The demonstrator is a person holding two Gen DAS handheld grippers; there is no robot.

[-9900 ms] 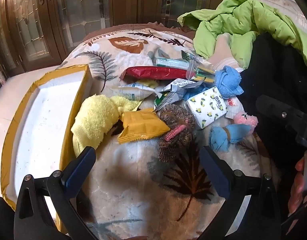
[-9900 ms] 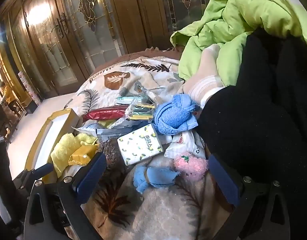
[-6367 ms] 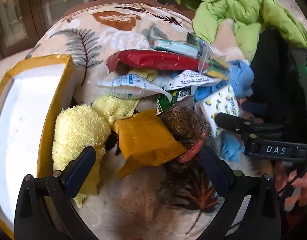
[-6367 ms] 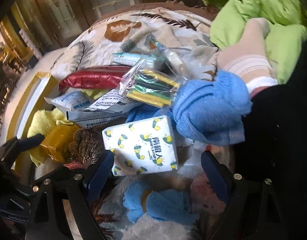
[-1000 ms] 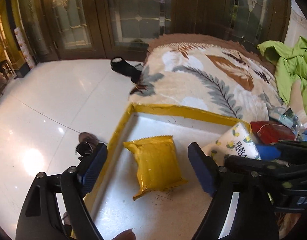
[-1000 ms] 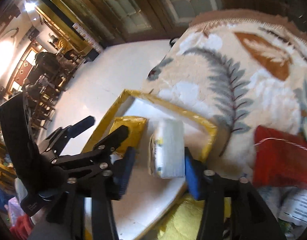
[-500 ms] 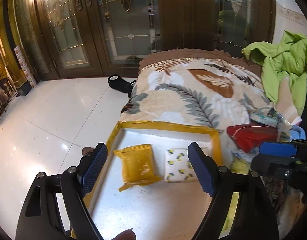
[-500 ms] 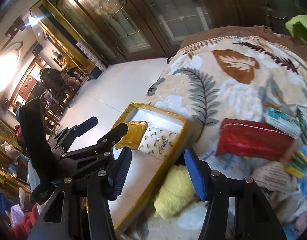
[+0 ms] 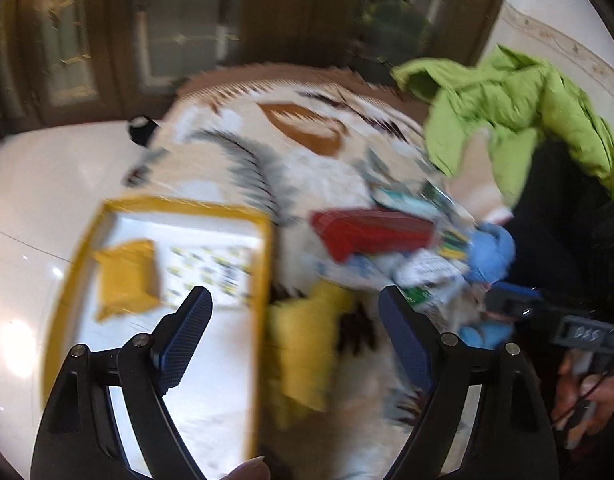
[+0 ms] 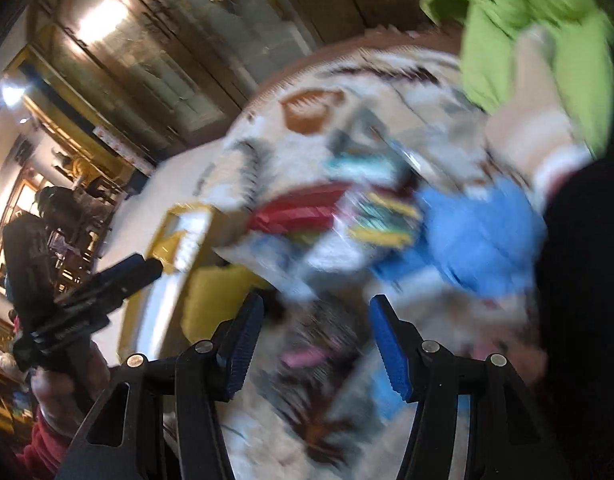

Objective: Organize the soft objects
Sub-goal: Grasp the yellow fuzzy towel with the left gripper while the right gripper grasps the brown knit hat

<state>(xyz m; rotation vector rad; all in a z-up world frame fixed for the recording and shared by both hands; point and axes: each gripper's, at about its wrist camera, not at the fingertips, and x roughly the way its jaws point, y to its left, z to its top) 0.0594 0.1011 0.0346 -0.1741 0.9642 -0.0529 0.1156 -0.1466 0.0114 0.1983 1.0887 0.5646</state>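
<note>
both views smeared by motion blur; edges soft, fine print unreadable.

left gripper point(image 9: 295, 312): i see its fingers spread wide, nothing between them; ribbed blue pads on black arms. below them sits a shallow rectangular tray point(image 9: 263, 280), yellow rim, white flat floor. inside the tray, side by side: a crinkled orange-yellow foil packet point(image 9: 125, 276) and a flat white tissue pack point(image 9: 209, 270) with small yellow-green print. both lie at the far end of the tray.

just right of the tray rim, on the leaf-patterned fleece blanket point(image 9: 307, 152), a fluffy yellow towel point(image 9: 303, 344) lies bunched. beyond it a glossy red packet point(image 9: 371, 232), then a heap of white printed wrappers point(image 9: 423, 270) and a nubby blue cloth point(image 9: 493, 248). a crumpled lime-green jacket point(image 9: 519, 108) sits at the far right.

right gripper point(image 10: 315, 336): fingers also apart and empty, over the blanket. this view alone shows a dark brown bristly plush point(image 10: 319, 344) with a pink strip between the fingers, and a clear bag of yellow and green sticks point(image 10: 381, 220) beside the blue cloth. it also shows the left gripper from the side, held in a hand point(image 10: 67, 384) with a red sleeve. the tray shows only edge-on here; the tissue pack cannot be told.

only the left view shows the right gripper's handle low at the right, gripped by a hand point(image 9: 587, 396).
</note>
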